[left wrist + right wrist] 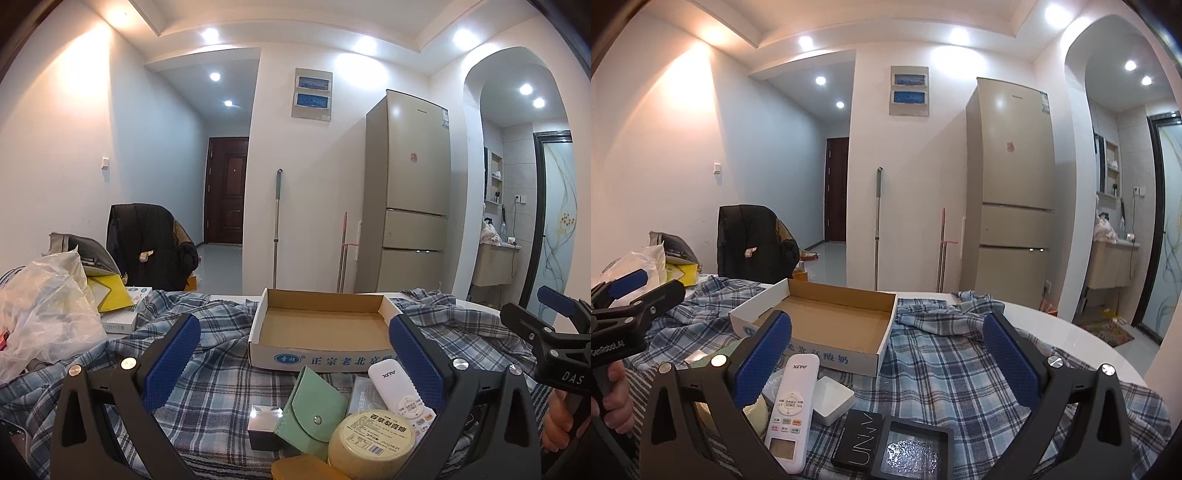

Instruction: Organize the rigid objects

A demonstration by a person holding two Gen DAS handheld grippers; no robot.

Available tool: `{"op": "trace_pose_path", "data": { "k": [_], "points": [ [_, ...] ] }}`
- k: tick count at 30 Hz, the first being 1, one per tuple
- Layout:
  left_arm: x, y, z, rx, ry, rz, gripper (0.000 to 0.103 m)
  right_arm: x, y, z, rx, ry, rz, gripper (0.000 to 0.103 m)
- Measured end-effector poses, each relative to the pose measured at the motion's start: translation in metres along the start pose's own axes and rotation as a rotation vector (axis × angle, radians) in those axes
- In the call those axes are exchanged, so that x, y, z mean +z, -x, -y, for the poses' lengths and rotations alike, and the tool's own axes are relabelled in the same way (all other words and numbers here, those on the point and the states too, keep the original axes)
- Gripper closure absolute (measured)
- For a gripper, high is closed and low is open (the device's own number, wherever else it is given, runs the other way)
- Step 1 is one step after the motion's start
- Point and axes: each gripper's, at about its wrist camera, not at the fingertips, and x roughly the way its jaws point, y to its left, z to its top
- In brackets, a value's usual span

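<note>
An empty cardboard tray (280,356) (888,328) lies on a plaid cloth (942,369). In the left wrist view my left gripper (293,325) is open and holds nothing. Below it lie a white remote (399,395), a green snap pouch (314,410), a round jar with a pale yellow lid (371,439) and a small silver box (264,424). My right gripper (886,319) is also open and holds nothing. It hangs above the remote (792,402), a white square box (831,398), a black box (858,439) and a black framed case (908,450).
A plastic bag (44,302), a yellow packet (110,291) and white boxes (125,314) crowd the table's left side. A chair with a black jacket (147,243) stands behind. The white round table edge (1071,332) shows at right. A hand (557,424) holds each gripper.
</note>
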Motion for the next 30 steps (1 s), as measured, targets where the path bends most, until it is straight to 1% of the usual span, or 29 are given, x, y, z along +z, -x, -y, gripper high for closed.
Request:
{"op": "trace_pose_path", "data": {
  "k": [3,5,8,11,12,14,16,17,20,21,22,24,27,30],
  "points": [
    [0.000,0.001,0.000,0.002,0.001,0.001,0.000,0.000,-0.003,0.003,0.002,-0.012,-0.016,0.000],
    [0.000,0.001,0.001,0.002,-0.002,0.012,0.000,0.000,-0.004,0.004,-0.014,-0.018,-0.021,0.000],
    [0.000,0.003,0.003,0.000,-0.014,0.026,0.000,0.001,0.003,-0.001,-0.057,0.017,0.011,0.000],
    [0.000,0.000,0.004,0.017,-0.024,0.012,0.000,0.007,0.008,-0.009,-0.090,0.070,0.032,0.000],
    [0.001,0.003,0.003,0.018,-0.019,0.024,0.000,0.009,0.011,-0.011,-0.097,0.081,0.043,0.000],
    [0.005,0.015,0.002,0.004,-0.012,0.073,0.000,0.018,0.023,-0.012,-0.120,0.097,0.077,0.000],
    [0.017,0.030,0.005,0.001,-0.015,0.124,0.000,0.028,0.038,-0.009,-0.116,0.091,0.105,0.000],
    [0.023,0.036,0.007,0.003,-0.010,0.136,0.000,0.034,0.047,-0.007,-0.111,0.082,0.121,0.000],
    [0.041,0.053,0.016,-0.005,-0.014,0.132,0.000,0.047,0.069,-0.002,-0.113,0.057,0.157,0.000],
    [0.044,0.059,0.019,-0.027,-0.019,0.136,0.000,0.051,0.075,0.000,-0.116,0.047,0.165,0.000],
    [0.048,0.067,0.022,-0.069,-0.024,0.145,0.000,0.053,0.078,0.002,-0.116,0.035,0.172,0.000],
    [0.052,0.076,0.027,-0.104,-0.035,0.150,0.000,0.058,0.087,0.006,-0.115,0.011,0.190,0.000],
    [0.055,0.086,0.036,-0.093,-0.056,0.155,0.000,0.059,0.090,0.010,-0.126,-0.001,0.202,0.000],
    [0.059,0.088,0.041,-0.078,-0.039,0.120,0.000,0.056,0.084,0.014,-0.130,-0.012,0.182,0.000]
  ]
}}
